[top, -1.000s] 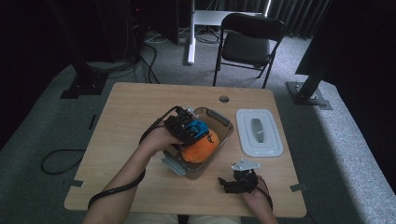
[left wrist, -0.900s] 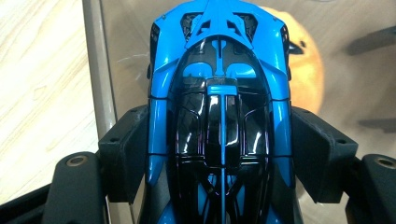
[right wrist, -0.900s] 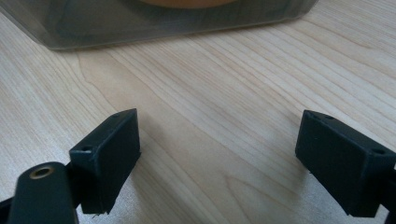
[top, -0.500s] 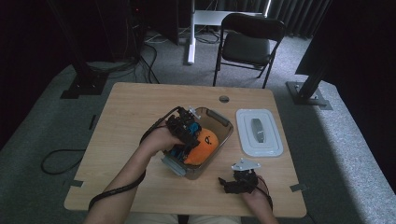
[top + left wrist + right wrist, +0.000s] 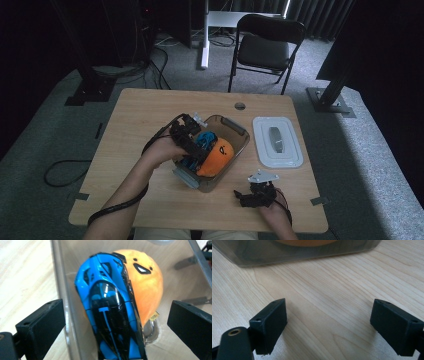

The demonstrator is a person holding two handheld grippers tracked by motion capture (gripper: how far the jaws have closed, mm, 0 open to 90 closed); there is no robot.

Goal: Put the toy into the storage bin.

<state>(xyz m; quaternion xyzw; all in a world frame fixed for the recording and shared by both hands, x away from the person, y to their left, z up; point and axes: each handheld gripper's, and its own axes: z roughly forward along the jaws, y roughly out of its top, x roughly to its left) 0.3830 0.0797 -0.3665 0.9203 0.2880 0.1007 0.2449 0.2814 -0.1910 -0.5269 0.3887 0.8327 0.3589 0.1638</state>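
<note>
A clear plastic container [image 5: 235,131] stands in the middle of the wooden table [image 5: 145,115]. Inside it lie a blue and black toy car [image 5: 110,307] and an orange plush with a small face [image 5: 147,287], pressed side by side. My left gripper [image 5: 197,149] hovers over the container's left side. In the left gripper view it [image 5: 117,325] is open: its jaws have just been opening and stand wide on either side of the car, touching nothing. My right gripper [image 5: 242,196] rests on the table in front of the container, open [image 5: 329,325] over bare wood, with the container wall [image 5: 299,252] ahead.
A white lid [image 5: 277,141] lies flat to the right of the container. A cable hole [image 5: 240,106] sits near the table's far edge. A black folding chair [image 5: 265,45] stands beyond the table, with dark stands on both sides.
The left gripper's jaws have spread away from the blue car, which now lies in the container beside the plush. The left hand barely shifted. The right gripper kept still.
</note>
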